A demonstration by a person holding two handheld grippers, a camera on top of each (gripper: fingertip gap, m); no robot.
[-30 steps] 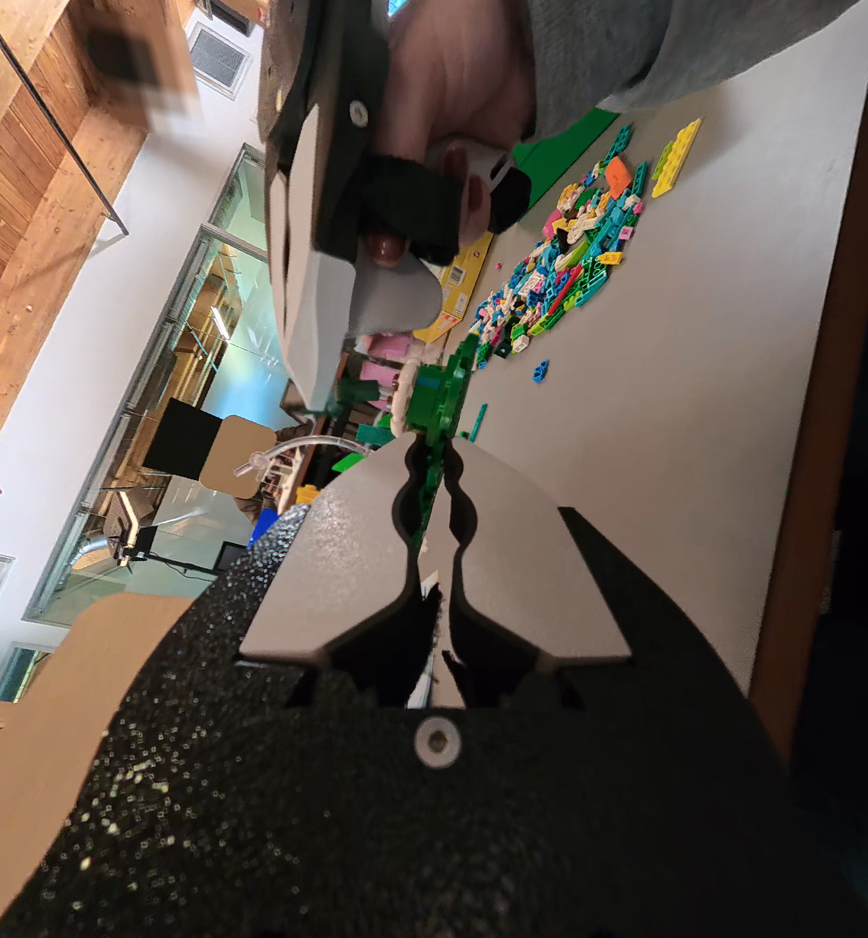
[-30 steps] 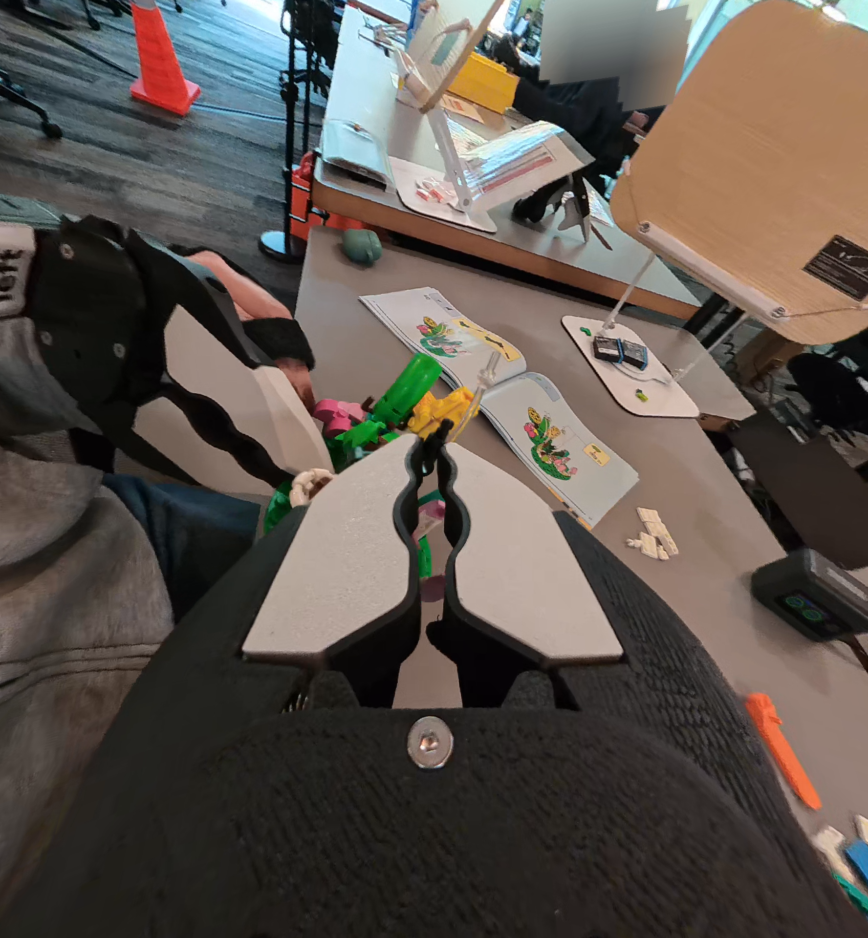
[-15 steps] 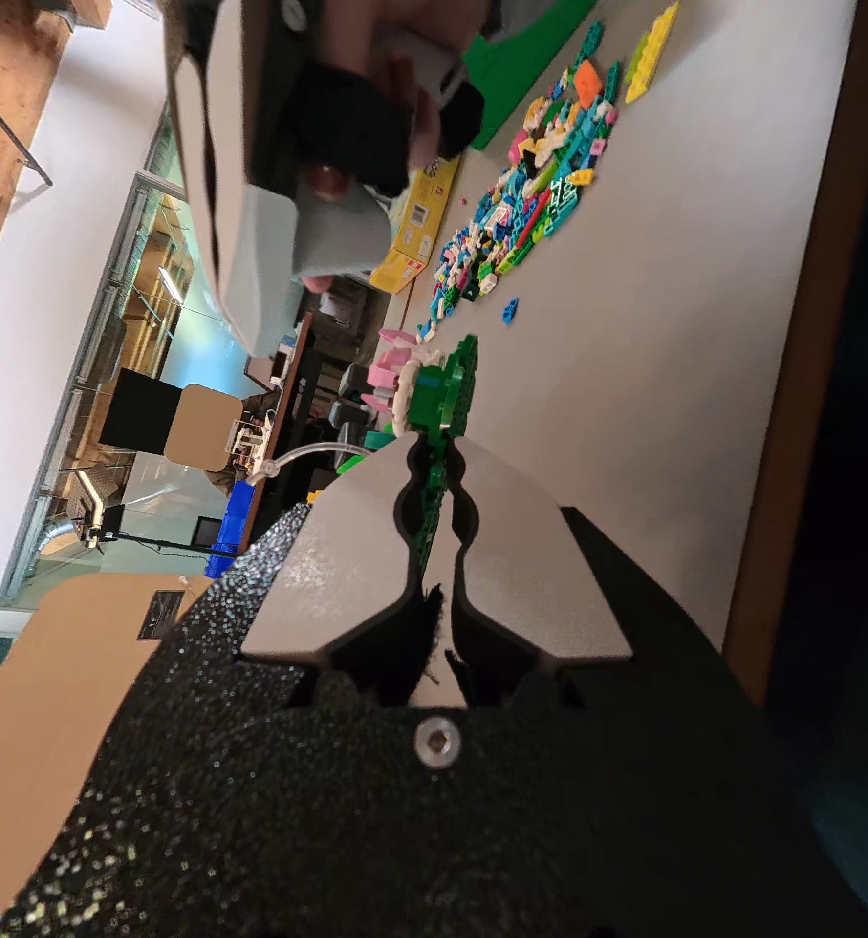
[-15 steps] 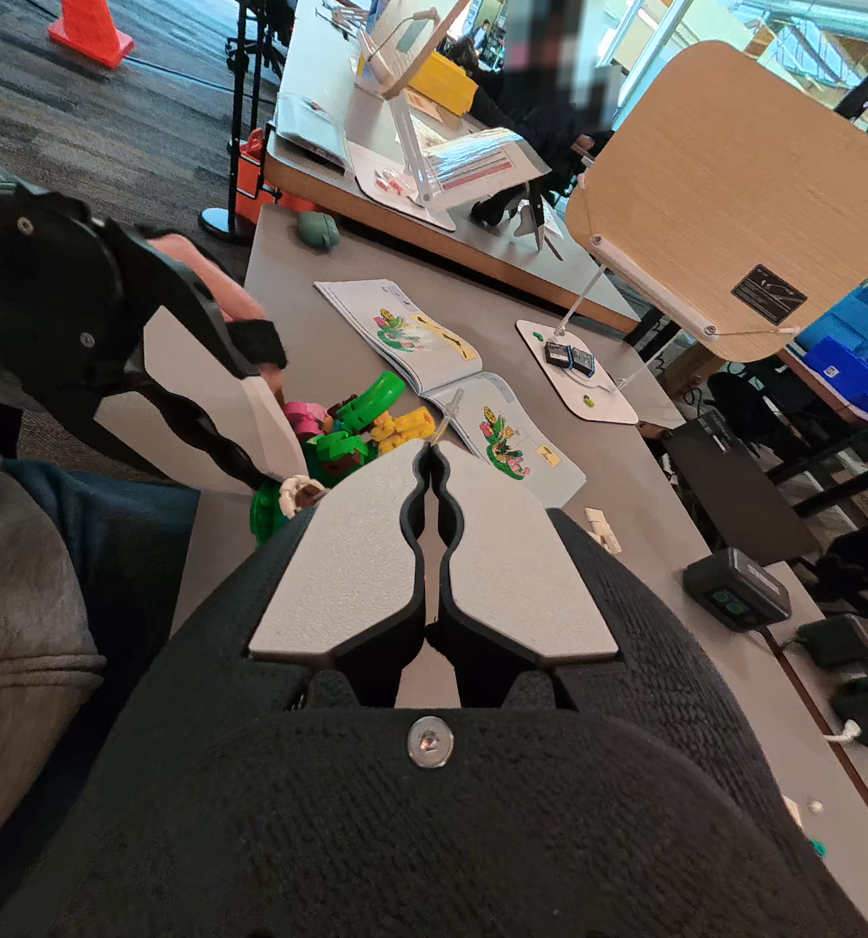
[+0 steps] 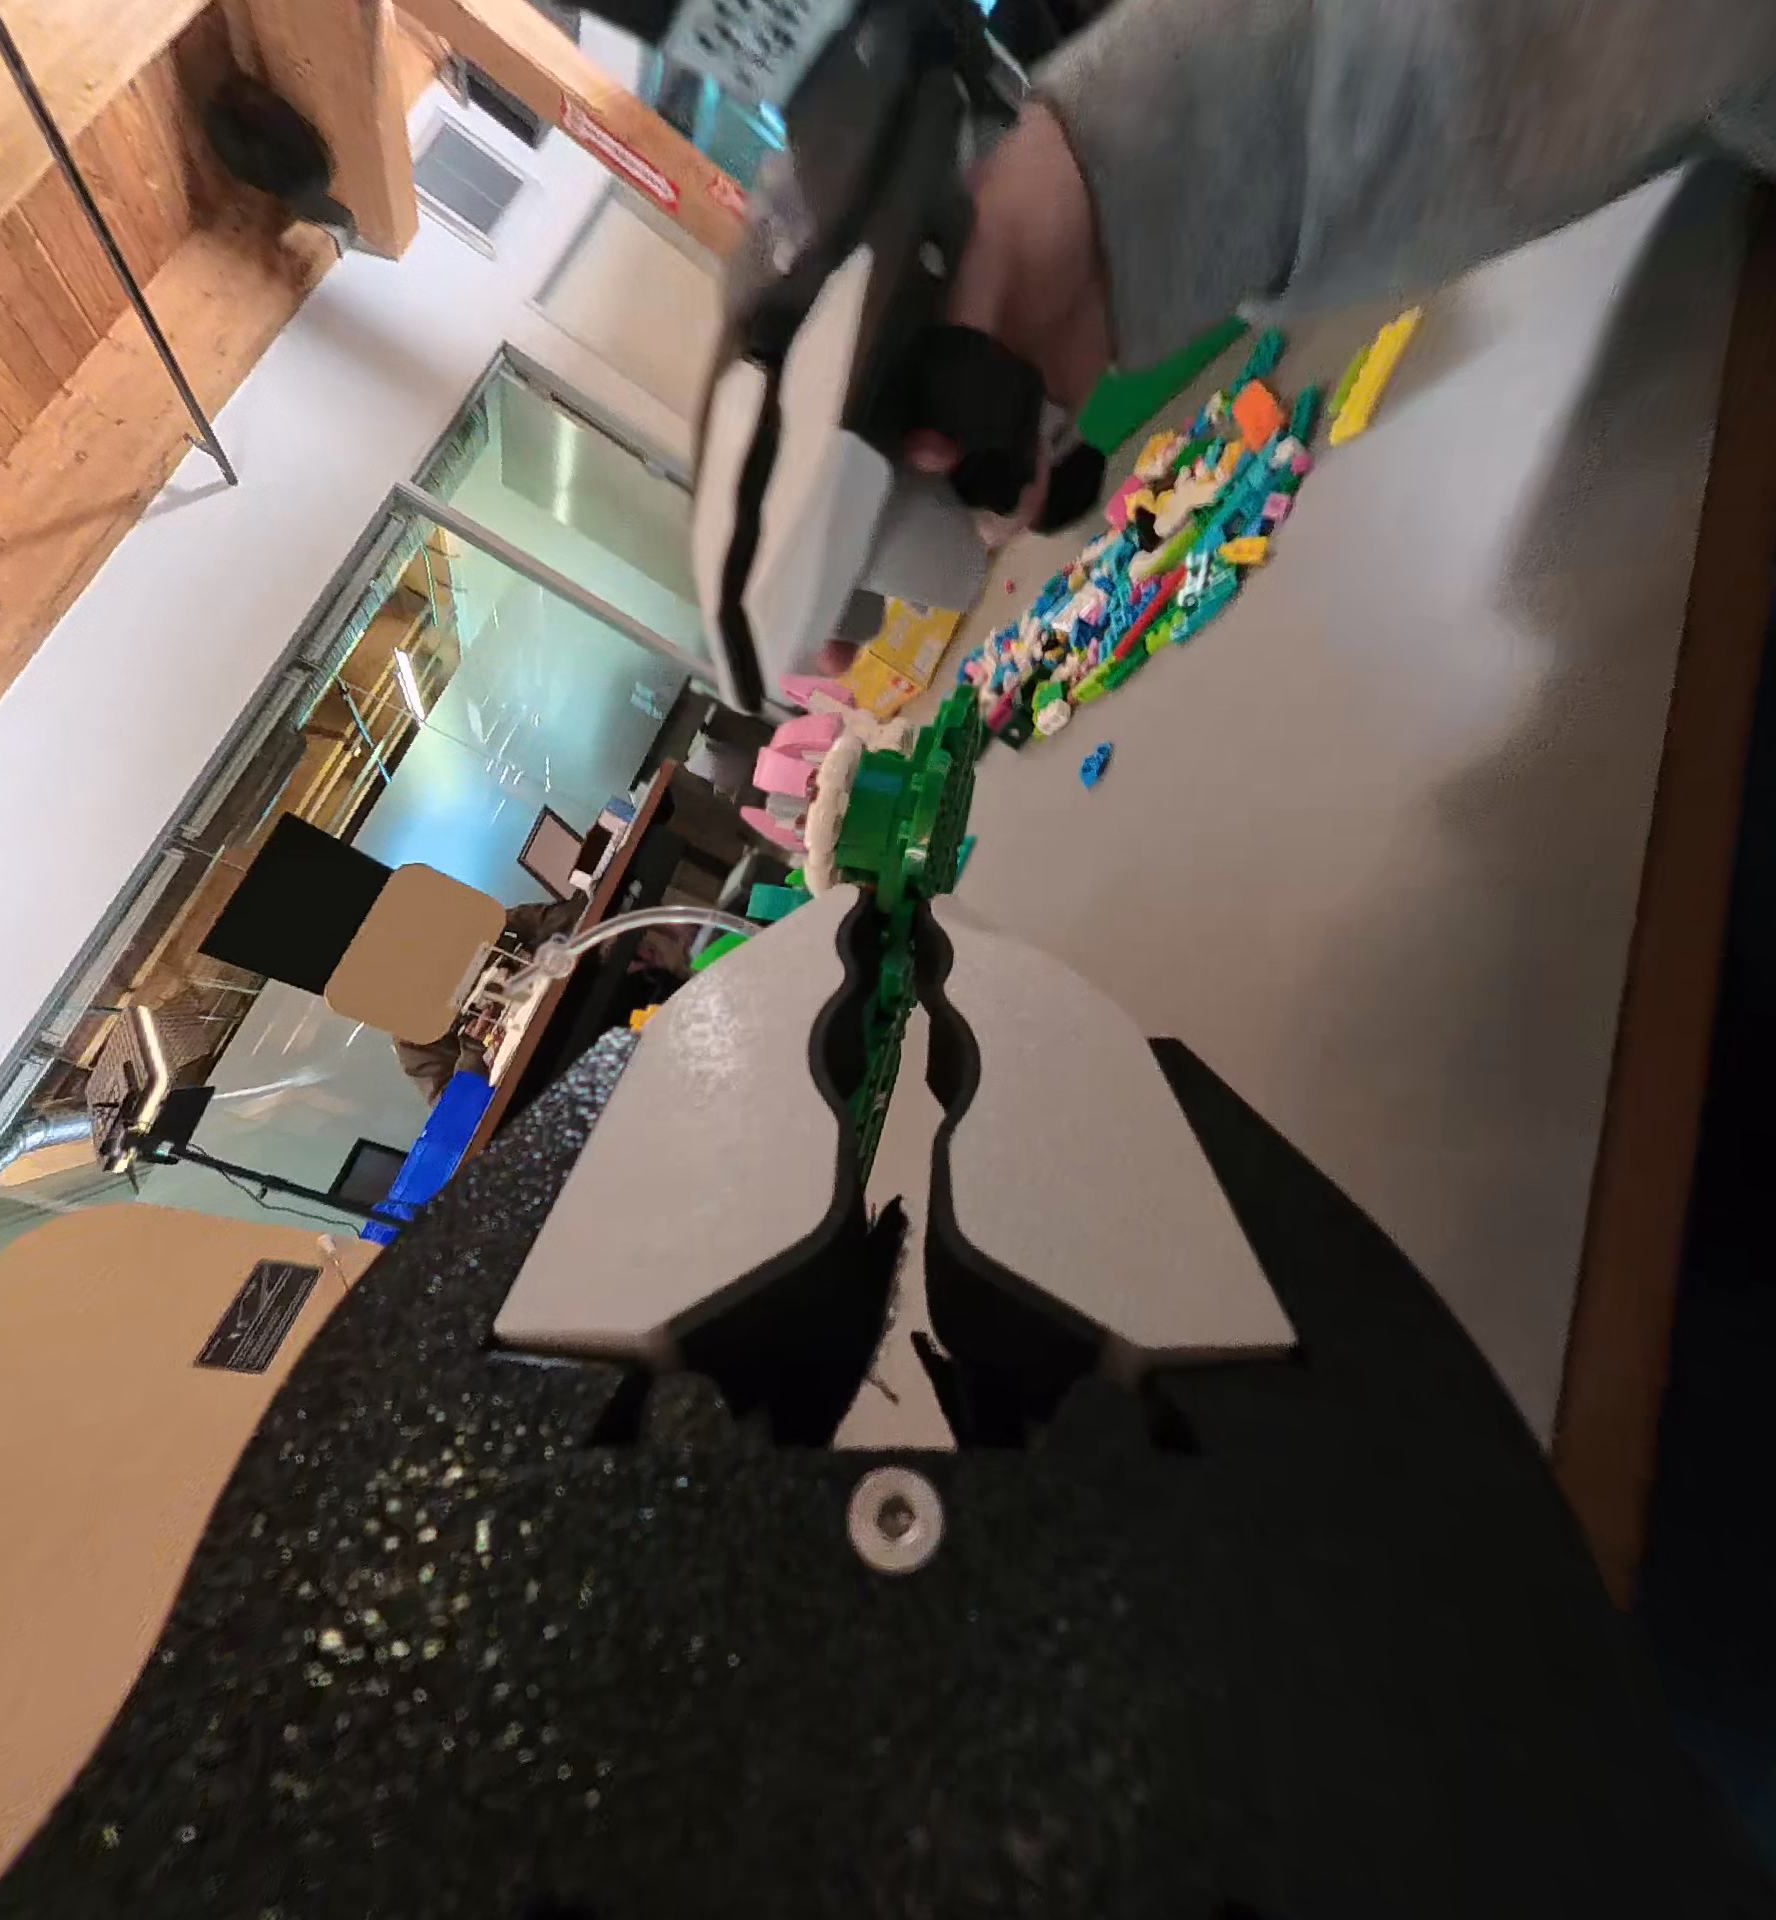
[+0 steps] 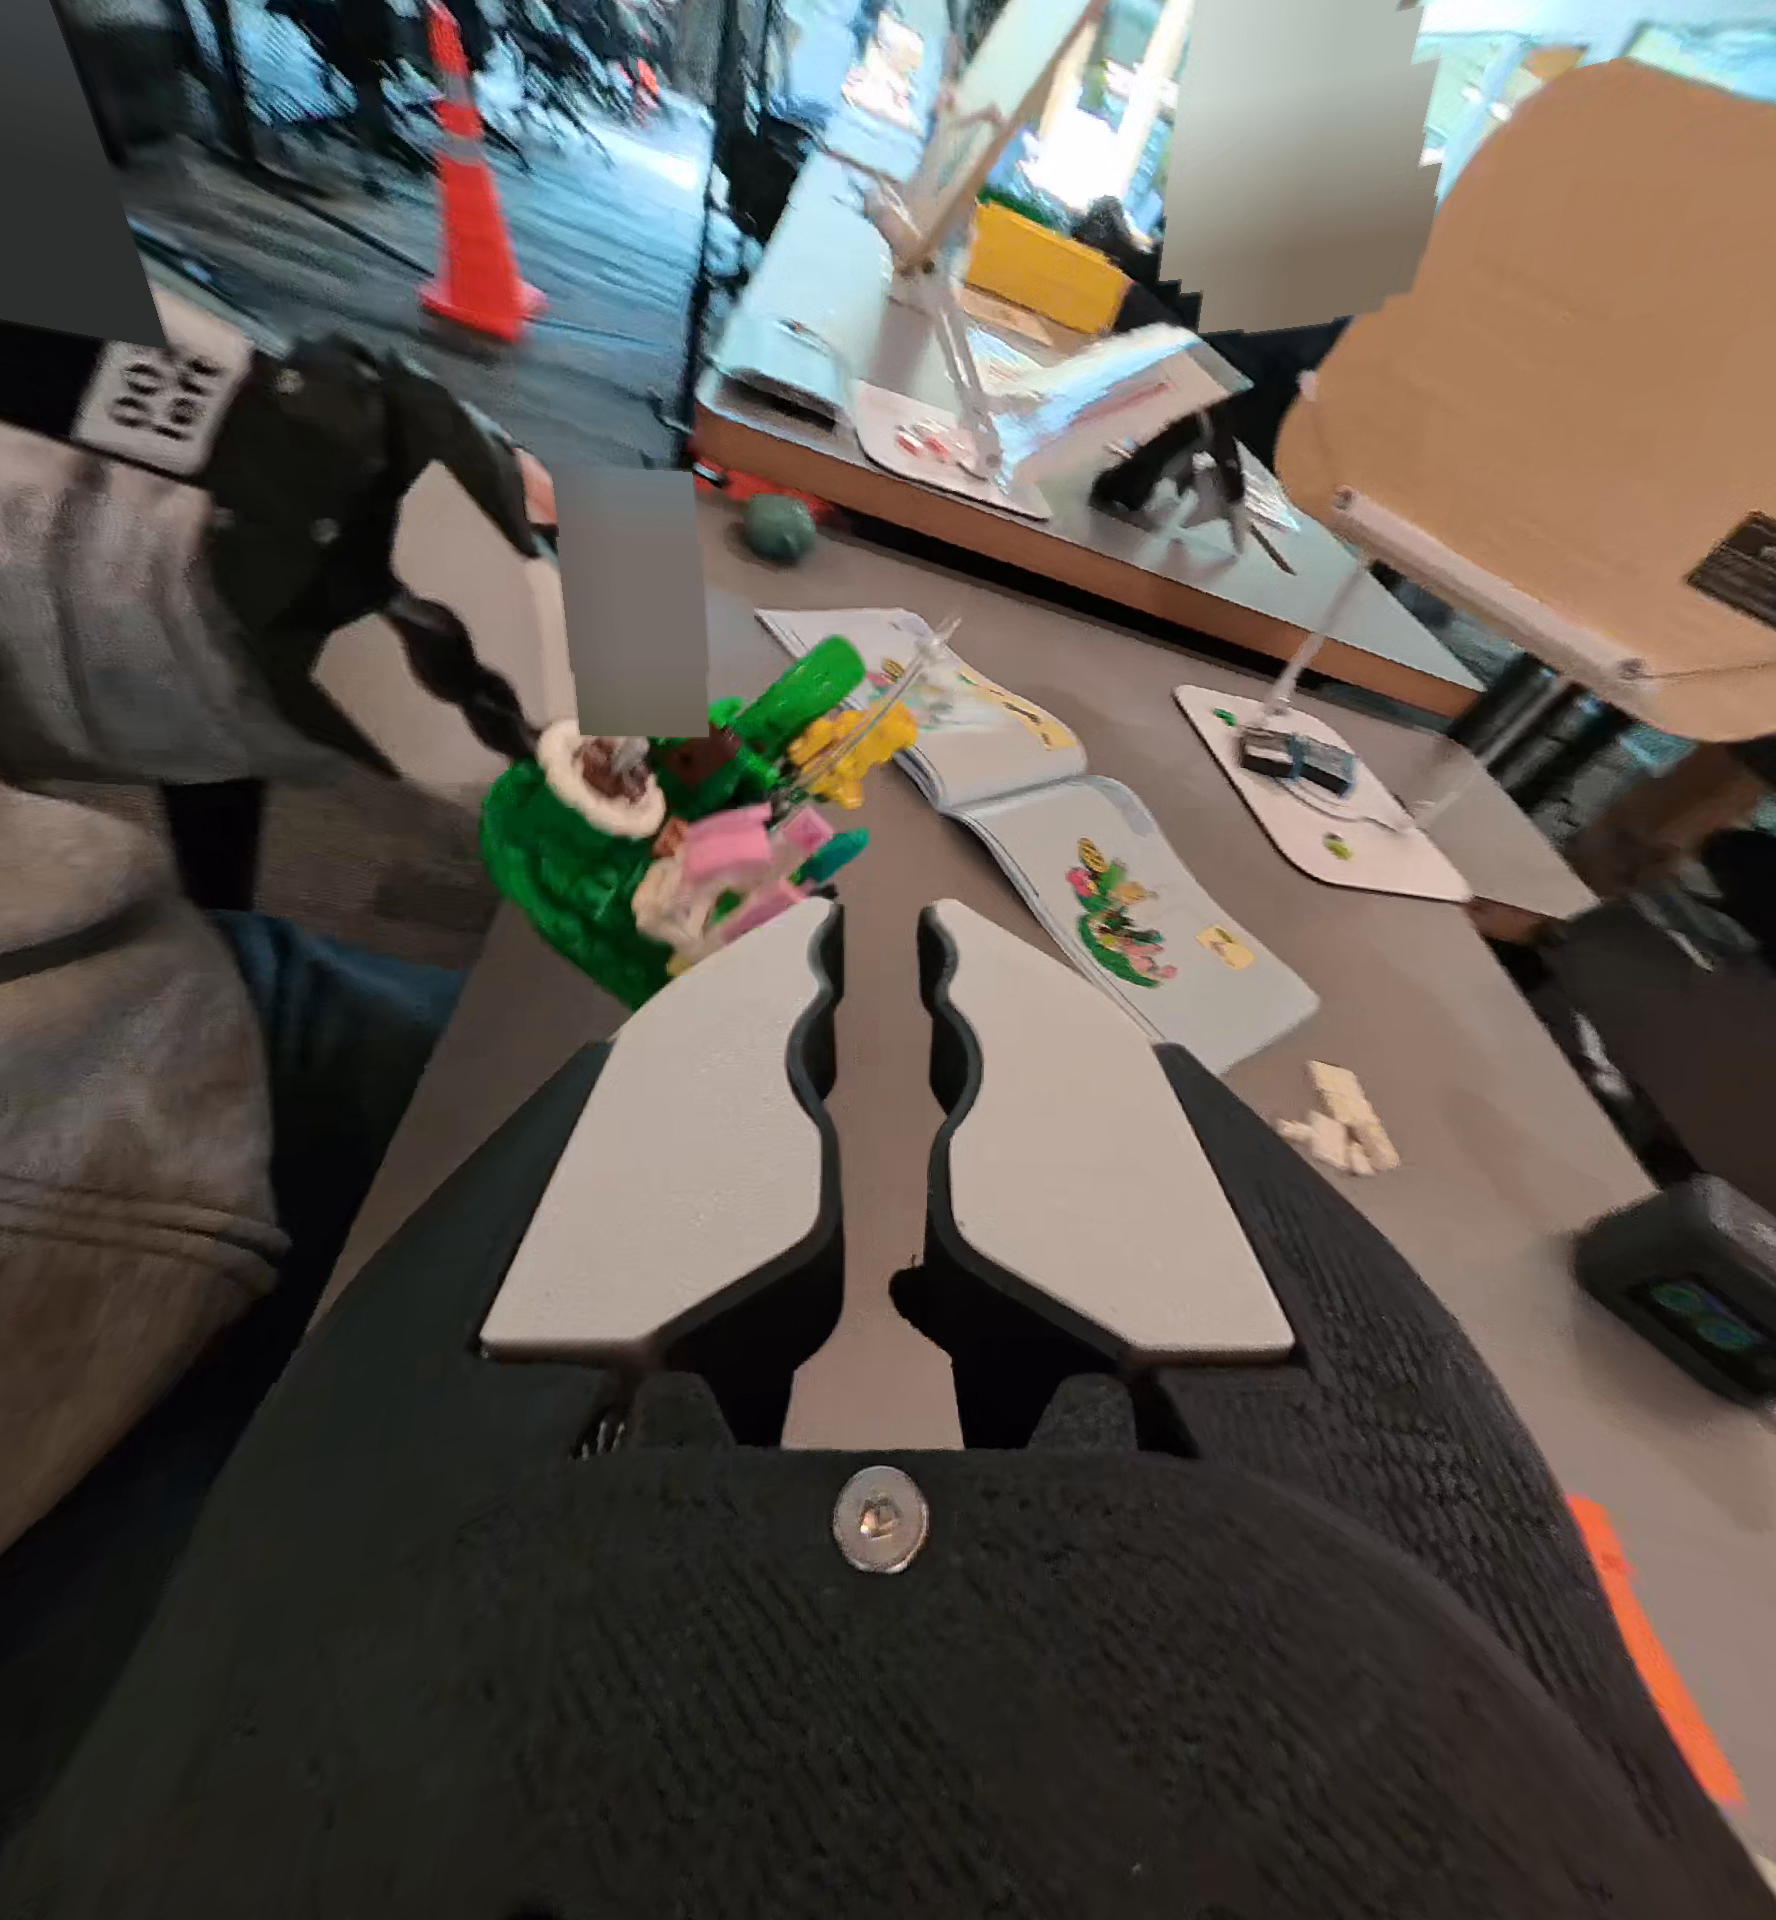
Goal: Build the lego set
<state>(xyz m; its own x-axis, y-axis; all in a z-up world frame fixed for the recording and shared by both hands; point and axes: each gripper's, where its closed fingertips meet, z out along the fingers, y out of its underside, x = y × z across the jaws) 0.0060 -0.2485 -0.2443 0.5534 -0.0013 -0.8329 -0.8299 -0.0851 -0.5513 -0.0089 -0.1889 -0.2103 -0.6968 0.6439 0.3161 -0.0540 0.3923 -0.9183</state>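
Observation:
My left gripper (image 5: pixel 894 920) is shut on the edge of the green base of the lego model (image 5: pixel 910 795), which carries pink and white flowers, and holds it tilted over the table edge. In the right wrist view the model (image 6: pixel 583 873) sits left of and just ahead of my right gripper (image 6: pixel 879 914). The right gripper is open by a narrow gap and empty. The left gripper (image 6: pixel 525 722) grips the model's far left side. In the left wrist view the right gripper (image 5: pixel 744 675) hovers just above the model.
A pile of loose bricks (image 5: pixel 1154 582), a green baseplate (image 5: pixel 1144 395), a yellow plate (image 5: pixel 1372 364) and a yellow box (image 5: pixel 905 644) lie on the grey table (image 5: pixel 1331 883). An open instruction booklet (image 6: pixel 1071 862), white bricks (image 6: pixel 1341 1132), a black device (image 6: pixel 1715 1309) and an orange tool (image 6: pixel 1642 1662) lie to the right. Left tips to right tips: about 8 cm. From the right gripper's tips to the black device (image 6: pixel 1715 1309) is close to 40 cm.
My right gripper, shut at the model a second ago, has drawn back from it and opened a little. My left gripper still holds the model and has tilted it.

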